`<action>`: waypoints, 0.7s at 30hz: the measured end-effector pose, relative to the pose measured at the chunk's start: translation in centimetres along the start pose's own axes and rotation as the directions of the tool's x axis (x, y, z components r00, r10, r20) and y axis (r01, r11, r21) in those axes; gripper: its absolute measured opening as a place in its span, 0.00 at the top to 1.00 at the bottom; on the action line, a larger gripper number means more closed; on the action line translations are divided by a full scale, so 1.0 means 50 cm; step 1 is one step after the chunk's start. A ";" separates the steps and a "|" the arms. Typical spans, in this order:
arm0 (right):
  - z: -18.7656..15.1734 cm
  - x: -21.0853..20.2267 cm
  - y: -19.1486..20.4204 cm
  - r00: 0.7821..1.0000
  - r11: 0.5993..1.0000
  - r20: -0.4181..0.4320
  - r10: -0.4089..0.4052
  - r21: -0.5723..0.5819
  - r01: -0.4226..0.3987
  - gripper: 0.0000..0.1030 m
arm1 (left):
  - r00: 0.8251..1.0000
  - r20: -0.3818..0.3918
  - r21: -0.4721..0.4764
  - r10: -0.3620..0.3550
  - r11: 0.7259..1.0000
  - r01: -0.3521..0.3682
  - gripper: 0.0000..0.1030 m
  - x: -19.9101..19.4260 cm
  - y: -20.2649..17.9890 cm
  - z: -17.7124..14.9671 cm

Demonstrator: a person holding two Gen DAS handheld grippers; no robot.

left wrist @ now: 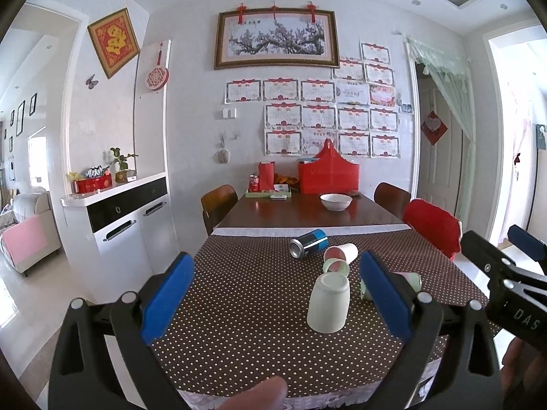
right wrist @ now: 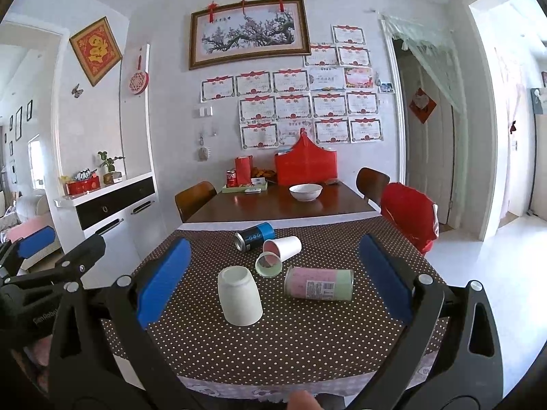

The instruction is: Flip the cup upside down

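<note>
A white cup (left wrist: 329,302) stands upside down, base up, on the brown polka-dot tablecloth (left wrist: 246,335); it also shows in the right wrist view (right wrist: 239,295). My left gripper (left wrist: 277,299) is open and empty, held back from the cup, which sits right of centre between its blue pads. My right gripper (right wrist: 273,280) is open and empty, with the cup left of centre between its pads. Each gripper shows at the edge of the other's view, the right one (left wrist: 506,263) and the left one (right wrist: 51,249).
Behind the cup lie a blue can (right wrist: 254,235), a white paper cup (right wrist: 283,247), a small green-rimmed cup (right wrist: 269,264) and a pink-green canister (right wrist: 318,284). A white bowl (right wrist: 305,192), red bags and chairs are further back. A white cabinet (left wrist: 119,225) stands left.
</note>
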State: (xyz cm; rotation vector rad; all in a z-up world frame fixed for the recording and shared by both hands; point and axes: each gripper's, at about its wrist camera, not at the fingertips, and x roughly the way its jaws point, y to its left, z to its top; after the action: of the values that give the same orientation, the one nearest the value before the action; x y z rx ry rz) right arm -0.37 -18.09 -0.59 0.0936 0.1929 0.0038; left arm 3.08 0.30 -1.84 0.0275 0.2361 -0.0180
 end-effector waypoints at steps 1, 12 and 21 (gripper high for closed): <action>0.001 -0.001 0.001 1.000 1.000 0.000 -0.001 0.000 0.001 0.06 | 1.000 0.002 0.000 0.001 1.000 -0.001 0.07 0.000 0.001 0.003; 0.008 -0.007 0.002 1.000 1.000 0.005 0.007 0.001 -0.007 0.06 | 1.000 0.010 -0.005 0.006 1.000 -0.006 0.07 -0.004 0.007 0.009; 0.008 -0.007 0.003 1.000 1.000 0.006 0.007 0.000 -0.007 0.06 | 1.000 0.014 -0.003 0.008 1.000 -0.008 0.07 -0.007 0.010 0.012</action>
State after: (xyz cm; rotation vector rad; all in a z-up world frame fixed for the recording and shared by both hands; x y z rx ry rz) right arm -0.64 -17.99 -0.13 0.0941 0.1862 0.0108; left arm 2.91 0.79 -1.19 0.0250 0.2219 -0.0095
